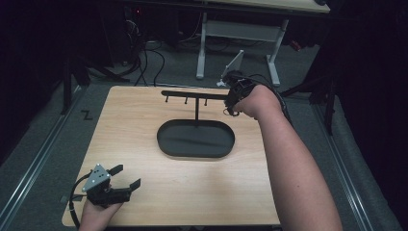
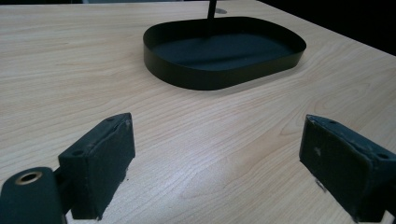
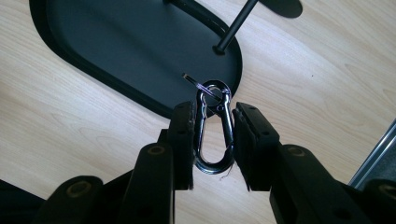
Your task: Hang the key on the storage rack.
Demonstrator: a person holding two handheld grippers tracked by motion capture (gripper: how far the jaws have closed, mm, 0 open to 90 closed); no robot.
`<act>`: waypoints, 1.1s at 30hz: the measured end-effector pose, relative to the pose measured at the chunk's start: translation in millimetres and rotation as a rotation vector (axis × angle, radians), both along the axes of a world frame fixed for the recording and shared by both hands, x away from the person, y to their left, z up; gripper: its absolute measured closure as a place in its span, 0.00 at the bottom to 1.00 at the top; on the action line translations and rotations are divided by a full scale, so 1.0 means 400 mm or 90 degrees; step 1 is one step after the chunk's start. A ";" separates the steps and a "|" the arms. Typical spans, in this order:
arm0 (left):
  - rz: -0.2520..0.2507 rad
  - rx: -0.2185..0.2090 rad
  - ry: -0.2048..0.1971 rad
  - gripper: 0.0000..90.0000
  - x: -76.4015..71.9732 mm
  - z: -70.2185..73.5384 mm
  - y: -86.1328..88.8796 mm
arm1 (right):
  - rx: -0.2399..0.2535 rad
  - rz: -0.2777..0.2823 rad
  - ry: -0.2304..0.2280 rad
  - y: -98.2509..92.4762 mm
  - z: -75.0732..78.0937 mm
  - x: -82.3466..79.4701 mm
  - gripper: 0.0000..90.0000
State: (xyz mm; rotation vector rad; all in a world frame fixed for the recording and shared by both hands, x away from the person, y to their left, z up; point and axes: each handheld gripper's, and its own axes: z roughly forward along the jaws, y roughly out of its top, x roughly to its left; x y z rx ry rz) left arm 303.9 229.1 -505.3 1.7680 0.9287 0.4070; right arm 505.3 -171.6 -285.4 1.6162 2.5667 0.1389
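A silver carabiner with a small ring at its top is pinched between the pads of my right gripper, which is shut on it. That gripper hangs at the right end of a black bar with hooks. The bar tops a thin post rising from a black oval tray. In the right gripper view the carabiner hovers above the tray's rim, near the post's foot. My left gripper rests open at the table's near left corner, its jaws wide with nothing between them.
The wooden table carries the tray at its middle. A metal rail runs along the floor on the left. Behind the table stand a white desk frame and loose cables.
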 end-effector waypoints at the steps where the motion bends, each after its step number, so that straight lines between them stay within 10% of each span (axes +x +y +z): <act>1: 0.000 0.000 0.000 0.12 0.000 0.000 0.000 | 0.001 0.001 -0.003 -0.001 0.003 0.003 0.77; 33: 0.000 0.004 -0.001 0.12 0.000 -0.002 0.001 | 0.023 -0.036 -0.003 -0.039 -0.036 0.075 0.76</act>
